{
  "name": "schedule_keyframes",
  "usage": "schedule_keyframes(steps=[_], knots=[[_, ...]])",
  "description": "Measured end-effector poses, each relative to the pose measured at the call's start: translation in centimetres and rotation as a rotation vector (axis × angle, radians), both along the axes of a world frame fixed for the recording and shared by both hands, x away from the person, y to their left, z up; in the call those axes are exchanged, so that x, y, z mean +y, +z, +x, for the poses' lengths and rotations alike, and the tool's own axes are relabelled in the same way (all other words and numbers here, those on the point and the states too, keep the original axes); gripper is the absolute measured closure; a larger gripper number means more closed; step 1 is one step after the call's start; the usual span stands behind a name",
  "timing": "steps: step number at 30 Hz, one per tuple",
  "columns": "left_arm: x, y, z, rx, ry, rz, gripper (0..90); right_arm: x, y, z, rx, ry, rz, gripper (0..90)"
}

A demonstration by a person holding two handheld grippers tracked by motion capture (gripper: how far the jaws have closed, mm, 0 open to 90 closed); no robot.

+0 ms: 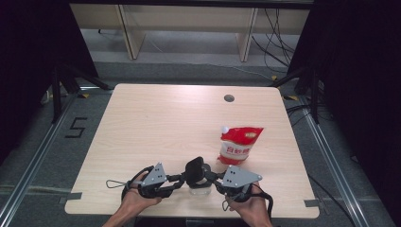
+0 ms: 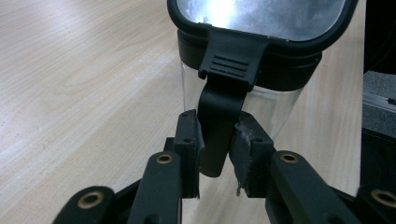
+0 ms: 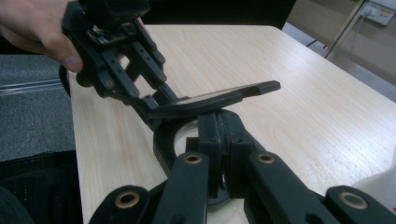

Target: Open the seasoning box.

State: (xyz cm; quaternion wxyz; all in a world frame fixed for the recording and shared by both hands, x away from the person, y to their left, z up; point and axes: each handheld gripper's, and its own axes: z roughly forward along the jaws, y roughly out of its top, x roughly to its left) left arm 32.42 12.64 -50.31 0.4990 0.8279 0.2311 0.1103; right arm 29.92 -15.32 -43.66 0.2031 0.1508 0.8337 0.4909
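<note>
Table (image 1: 156,127): pale wood top, seen from above w/ a small round grommet hole (image 1: 229,98) near its far edge; dark floor on both sides.
Pouch (image 1: 237,144): red-and-white bag w/ a white cap at its top left corner, set upright on the table's right half, just behind and beside the right gripper.
Container (image 1: 199,188): clear glass jar w/ a black rim, placed at the near edge of the table between the two grippers – it is seen close up in the left gripper view (image 2: 275,100).
Lid (image 1: 196,170): black frame w/ a shiny centre panel, hinged up off the jar and tilted; in the right gripper view (image 3: 219,99) it is seen edge-on above the jar's open mouth.
Lid tab (image 2: 219,116): black latch hanging down from the lid's front edge.
Left gripper (image 1: 176,182): held in the person's left hand (image 1: 137,198), jaws clamped on the lid tab – both pads are pressed to its sides (image 2: 215,154).
Right gripper (image 1: 213,182): held in the right hand (image 1: 248,205), jaws drawn together on the jar's black rim (image 3: 219,140), opposite the left gripper.
</note>
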Motion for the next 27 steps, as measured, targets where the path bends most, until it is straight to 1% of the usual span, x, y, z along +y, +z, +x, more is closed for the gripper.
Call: schedule_keyframes(steps=[1, 2, 5, 6, 7, 9, 10, 11, 12, 13, 14, 15, 16, 17, 20, 21, 22, 23, 24, 25, 26, 27], knots=[[0.0, 0.0, 0.0, 0.000, 0.000, 0.000, 72.4, 0.1, 0.1, 0.1, -0.019, 0.003, -0.002, 88.7], [0.1, 0.0, 0.2, -0.008, -0.007, 0.018, 72.5, 0.3, 0.2, 0.0, 0.001, 0.005, -0.003, 88.7], [0.0, 0.0, 0.2, -0.011, -0.008, 0.020, 72.7, 0.7, 0.5, 0.0, -0.009, 0.010, 0.002, 88.7], [0.0, 0.0, 0.1, -0.017, -0.014, 0.010, 72.7, 1.0, 0.7, 0.0, -0.007, 0.011, 0.012, 88.7], [0.0, 0.0, 0.1, -0.013, -0.017, 0.013, 72.8, 1.2, 0.8, 0.1, -0.012, 0.014, 0.012, 88.7], [-0.1, 0.0, 0.1, -0.009, -0.010, 0.016, 72.9, 1.8, 1.1, 0.1, -0.018, 0.026, 0.012, 88.7], [-0.1, 0.0, 0.0, -0.010, -0.007, 0.016, 72.9, 2.1, 1.3, 0.1, -0.028, 0.032, 0.011, 88.7], [-0.1, 0.0, 0.0, -0.010, -0.007, 0.016, 72.9, 2.1, 1.3, 0.1, -0.028, 0.032, 0.011, 88.7], [-0.1, 0.0, 0.0, -0.020, -0.005, 0.019, 72.9, 2.5, 1.4, 0.0, -0.027, 0.035, 0.009, 88.7], [-0.1, 0.0, 0.0, -0.019, -0.005, 0.019, 73.0, 2.8, 1.5, 0.0, -0.023, 0.037, 0.010, 88.7], [-0.1, 0.0, 0.0, -0.018, -0.005, 0.020, 73.0, 3.1, 1.6, 0.1, -0.029, 0.045, 0.005, 88.7], [-0.1, 0.0, 0.0, -0.019, -0.006, 0.021, 73.0, 3.6, 1.7, 0.1, -0.022, 0.055, 0.010, 88.7], [-0.1, 0.0, -0.1, -0.015, -0.005, 0.012, 73.0, 3.8, 1.7, 0.2, -0.026, 0.055, 0.019, 88.7], [-0.1, 0.0, -0.1, -0.019, -0.007, 0.016, 73.0, 3.9, 1.7, 0.2, -0.010, 0.068, 0.024, 88.7], [-0.1, 0.0, 0.0, -0.024, -0.009, 0.021, 73.0, 4.3, 1.7, 0.3, -0.013, 0.065, 0.022, 88.7], [-0.2, 0.0, -0.1, -0.019, -0.002, 0.018, 73.0, 4.3, 1.7, 0.2, -0.003, 0.056, 0.022, 88.7], [-0.2, 0.1, -0.1, -0.031, -0.011, 0.026, 73.1, 4.5, 1.7, 0.3, -0.018, 0.069, 0.020, 88.7], [-0.1, 0.1, 0.0, -0.035, -0.011, 0.037, 73.1, 4.7, 1.7, 0.4, -0.022, 0.071, 0.022, 88.7], [-0.2, 0.1, -0.1, -0.024, 0.001, 0.031, 73.1, 4.8, 1.7, 0.4, -0.009, 0.070, 0.021, 88.7], [-0.2, 0.1, -0.1, -0.027, 0.001, 0.034, 73.1, 4.9, 1.7, 0.5, -0.016, 0.072, 0.021, 88.7], [-0.2, 0.1, -0.1, -0.027, -0.002, 0.039, 73.2, 5.0, 1.7, 0.5, -0.008, 0.073, 0.021, 88.7], [-0.2, 0.1, -0.2, -0.024, 0.002, 0.030, 73.2, 5.1, 1.7, 0.6, -0.010, 0.072, 0.022, 88.7]])
